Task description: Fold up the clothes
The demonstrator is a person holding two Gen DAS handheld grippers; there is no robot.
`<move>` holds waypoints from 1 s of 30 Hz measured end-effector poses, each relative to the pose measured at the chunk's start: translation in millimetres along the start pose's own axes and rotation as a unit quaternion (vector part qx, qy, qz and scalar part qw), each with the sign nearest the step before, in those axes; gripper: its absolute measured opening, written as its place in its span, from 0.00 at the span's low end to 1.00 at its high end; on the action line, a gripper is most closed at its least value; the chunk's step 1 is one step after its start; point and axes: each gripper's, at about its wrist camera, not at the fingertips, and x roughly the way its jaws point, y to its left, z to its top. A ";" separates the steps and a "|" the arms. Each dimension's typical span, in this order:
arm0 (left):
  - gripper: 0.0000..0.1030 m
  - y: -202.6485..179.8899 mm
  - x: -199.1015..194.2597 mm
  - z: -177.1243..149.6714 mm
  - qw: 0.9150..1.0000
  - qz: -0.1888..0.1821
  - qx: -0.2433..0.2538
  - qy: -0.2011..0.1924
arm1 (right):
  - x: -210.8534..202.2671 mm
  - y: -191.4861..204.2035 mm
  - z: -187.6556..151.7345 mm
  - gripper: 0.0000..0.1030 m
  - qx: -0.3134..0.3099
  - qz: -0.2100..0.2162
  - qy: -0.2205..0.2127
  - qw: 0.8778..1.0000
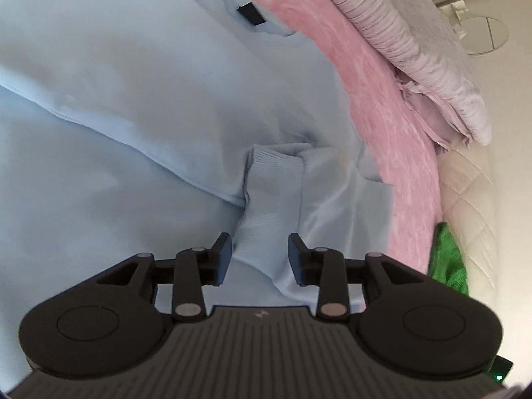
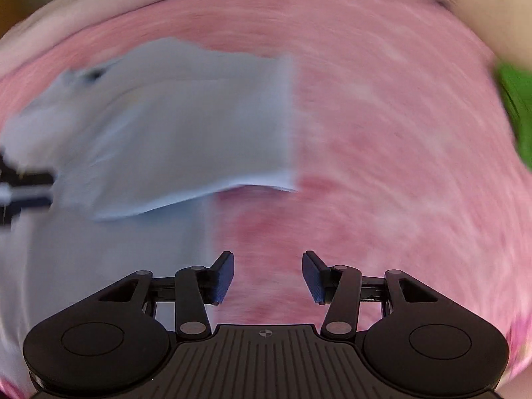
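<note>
1. The light blue cotton sweatshirt [image 1: 116, 99] lies spread on the pink plush bed cover [image 1: 382, 99], its body flat and one sleeve drawn in across it. The black neck label [image 1: 250, 14] marks the collar at the far end; I take my bearings from the sweatshirt.

2. The left hand-held gripper [image 1: 259, 259] stands with its jaws parted, one on each side of the ribbed sleeve cuff [image 1: 272, 193], not pinching it as far as I can see. To my eye the sleeve is the part being dealt with; whether it is about to be picked up or has just been laid down, I cannot say.

3. The right hand-held gripper [image 2: 267, 277] is spread wide and empty, over bare pink cover just beside the sweatshirt's straight side edge [image 2: 289, 123]. That view is smeared, so details are uncertain.

4. For a neat result the cuff should lie flat, without bunching, on the body.

5. A green cloth [image 1: 447, 259] and a grey ribbed garment [image 1: 399, 33] lie off the sweatshirt's edge; keep them apart.
</note>
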 end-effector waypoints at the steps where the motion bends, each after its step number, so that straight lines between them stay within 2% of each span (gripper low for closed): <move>1: 0.30 0.5 5.6 1.1 1.000 0.003 -0.001 -0.002 | -1.8 -11.3 1.3 0.48 0.027 0.000 0.000 1.000; 5: 0.28 0.0 20.0 5.9 1.000 -0.022 -0.004 0.020 | -2.5 -37.9 5.6 0.48 0.102 0.003 0.001 0.995; 7: 0.03 -3.3 24.3 6.6 0.999 -0.037 0.005 0.039 | -3.4 -39.7 4.9 0.48 0.114 0.004 0.004 0.993; 9: 0.02 -20.8 17.8 8.3 0.997 -0.041 0.050 0.041 | -4.3 -41.5 4.0 0.48 0.125 0.006 0.007 0.992; 11: 0.00 -44.9 -9.1 19.5 0.992 -0.057 0.109 -0.002 | -5.4 -36.4 6.2 0.48 0.122 0.007 0.002 0.993; 14: 0.00 -80.3 -49.0 36.2 0.975 -0.080 0.196 -0.065 | -1.4 -27.5 16.6 0.48 0.109 0.014 -0.015 0.994; 18: 0.00 -52.5 -47.8 50.5 0.985 -0.047 0.166 -0.025 | 1.6 -11.1 23.5 0.48 0.096 0.036 -0.022 0.994; 20: 0.04 -38.6 -47.2 57.6 0.988 -0.031 0.151 -0.005 | 7.3 -6.5 24.7 0.48 0.101 0.042 -0.014 0.994; 21: 0.10 -31.5 -46.8 60.9 0.989 -0.023 0.143 0.005 | 10.2 -4.3 25.3 0.48 0.103 0.046 -0.011 0.994; 23: 0.22 -11.7 -36.3 52.5 0.995 -0.014 0.095 0.013 | 14.2 -0.7 24.1 0.48 0.106 0.049 -0.005 0.993; 25: 0.23 0.3 -29.9 52.6 0.998 -0.009 0.057 0.007 | 16.7 0.5 22.9 0.48 0.106 0.047 0.000 0.993; 27: 0.32 3.4 -23.8 56.2 0.999 -0.010 0.044 -0.006 | 17.6 -0.1 21.6 0.48 0.105 0.042 0.003 0.994; 28: 0.35 2.1 -18.1 60.2 0.999 -0.005 0.053 -0.005 | 17.8 -0.9 21.2 0.48 0.106 0.040 0.003 0.994; 30: 0.48 -0.6 -6.7 68.2 0.997 0.006 0.071 -0.003 | 17.5 -2.4 19.6 0.48 0.110 0.038 0.005 0.993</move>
